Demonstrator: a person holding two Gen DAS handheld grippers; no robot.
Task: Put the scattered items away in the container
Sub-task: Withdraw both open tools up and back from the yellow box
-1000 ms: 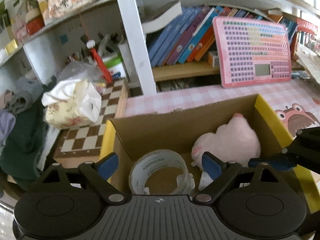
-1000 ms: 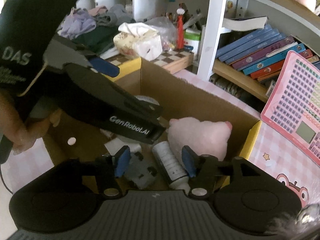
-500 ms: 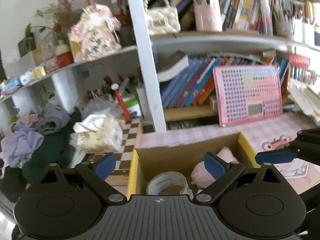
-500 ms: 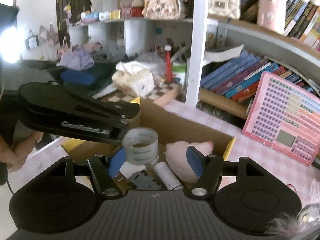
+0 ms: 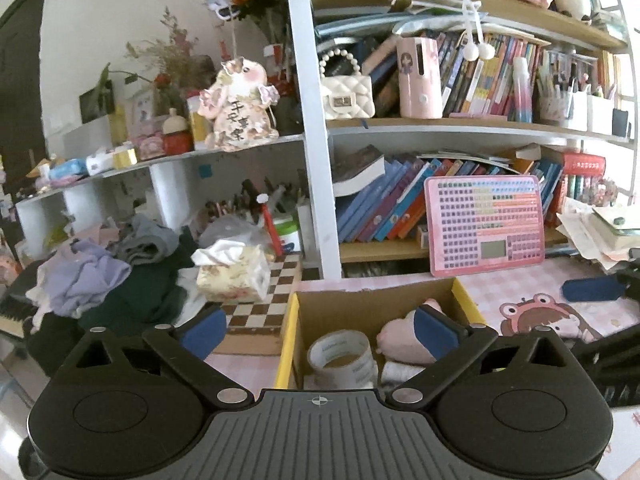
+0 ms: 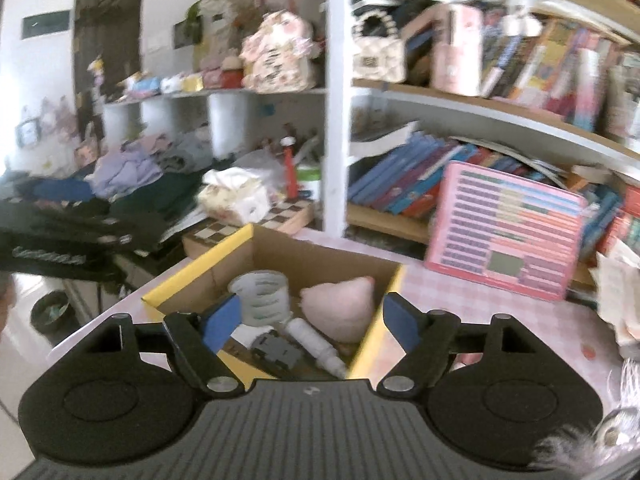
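Observation:
The cardboard box [image 5: 372,300] with yellow flaps stands on the pink checked table, below and ahead of both grippers. Inside it lie a tape roll [image 5: 342,354], a pink plush [image 5: 400,340], a white bottle [image 6: 314,342] and a grey item [image 6: 276,348]. My left gripper [image 5: 320,330] hangs above the box's near side, its jaws opening wide with nothing held. My right gripper [image 6: 311,320] is above the box's [image 6: 320,258] near corner, jaws opening too, nothing gripped. From the left wrist view, one blue pad [image 5: 592,290] of the right gripper shows at the right edge.
A pink toy keyboard [image 5: 484,226] leans on the bookshelf behind the box. Left of the box lie a chessboard [image 5: 260,304] with a tissue box [image 5: 232,272] and a pile of clothes [image 5: 100,276]. A white shelf post [image 5: 316,160] rises behind.
Both grippers have lifted up and back from the box, so it looks smaller and more shelves show. Both pairs of jaws have spread wider. The tape roll stays in the box.

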